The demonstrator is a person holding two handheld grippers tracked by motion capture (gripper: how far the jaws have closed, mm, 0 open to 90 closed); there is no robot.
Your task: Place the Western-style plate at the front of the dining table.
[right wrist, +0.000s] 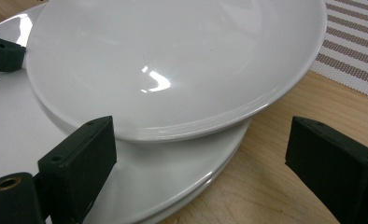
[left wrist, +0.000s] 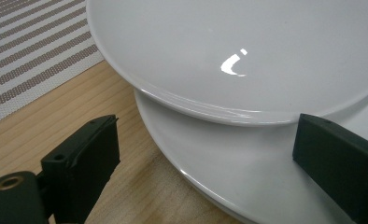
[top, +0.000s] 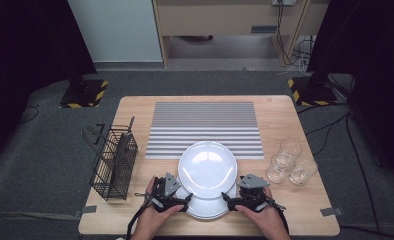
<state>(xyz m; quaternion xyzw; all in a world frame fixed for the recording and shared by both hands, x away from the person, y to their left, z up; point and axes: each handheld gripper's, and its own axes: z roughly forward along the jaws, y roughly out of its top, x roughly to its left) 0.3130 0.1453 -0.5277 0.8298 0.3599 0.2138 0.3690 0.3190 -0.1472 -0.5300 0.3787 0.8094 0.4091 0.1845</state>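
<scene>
while open, both grippers flank plates (top: 207,172)

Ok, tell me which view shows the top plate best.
The high view: the top plate appears whole, shifted off the stack toward the striped mat. The left gripper view and right gripper view show just its near rim, between open jaws.

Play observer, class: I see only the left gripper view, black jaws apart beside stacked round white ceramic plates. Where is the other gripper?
Observer: The right gripper rests open at the opposite edge of the round white ceramic plates.
Operator: What stands right of them?
Observer: Three clear drinking glasses, clustered together.
Operator: And left?
Observer: A black wire basket holding dark utensils.
</scene>
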